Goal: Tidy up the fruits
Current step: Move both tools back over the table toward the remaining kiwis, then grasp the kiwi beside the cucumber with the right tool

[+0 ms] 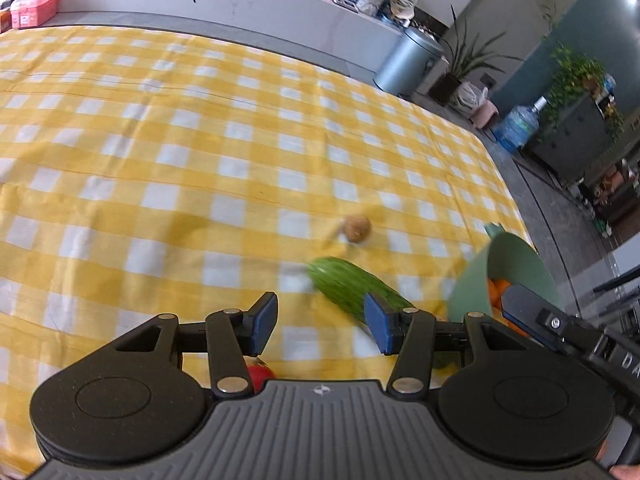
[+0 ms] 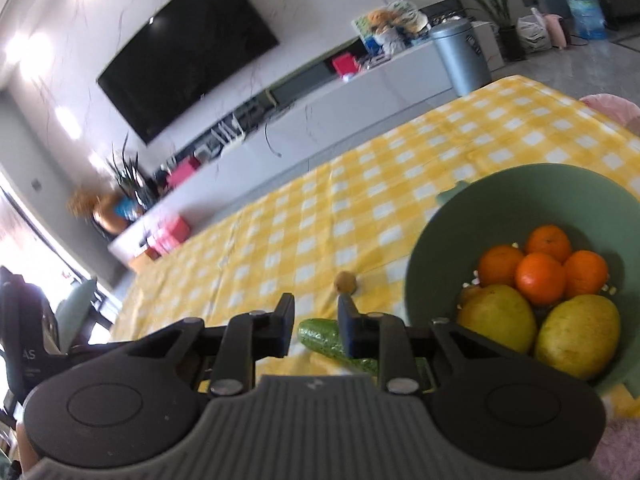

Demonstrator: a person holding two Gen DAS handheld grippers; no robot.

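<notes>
On my left gripper point(image 1: 320, 322) the jaws stand apart with nothing between the blue pads. Just ahead of them, and toward the right-hand pad, a green cucumber point(image 1: 358, 290) lies slantwise on the yellow checked tablecloth point(image 1: 160, 152); its near end runs behind that pad, so I cannot tell whether they touch. A little further out past the cucumber sits a small brown round fruit point(image 1: 357, 228), alone on the cloth. Below the left-hand finger a bit of red fruit point(image 1: 260, 376) shows, mostly hidden by the gripper body. Off to the right of the jaws is the green bowl point(image 1: 516, 256), with orange fruit inside, and the tip of the other gripper reaches in front of it.

On my right gripper point(image 2: 316, 328) the jaws are drawn in as narrow as they go, with only a slim gap and nothing gripped. The cucumber point(image 2: 320, 334) lies on the cloth right beneath that gap. The brown fruit point(image 2: 346, 282) is just ahead of the right-hand fingertip. To the right of the jaws the bowl point(image 2: 424, 260) holds four oranges point(image 2: 540, 278) and two yellow-green mangoes point(image 2: 578, 342), the mangoes nearest me.
</notes>
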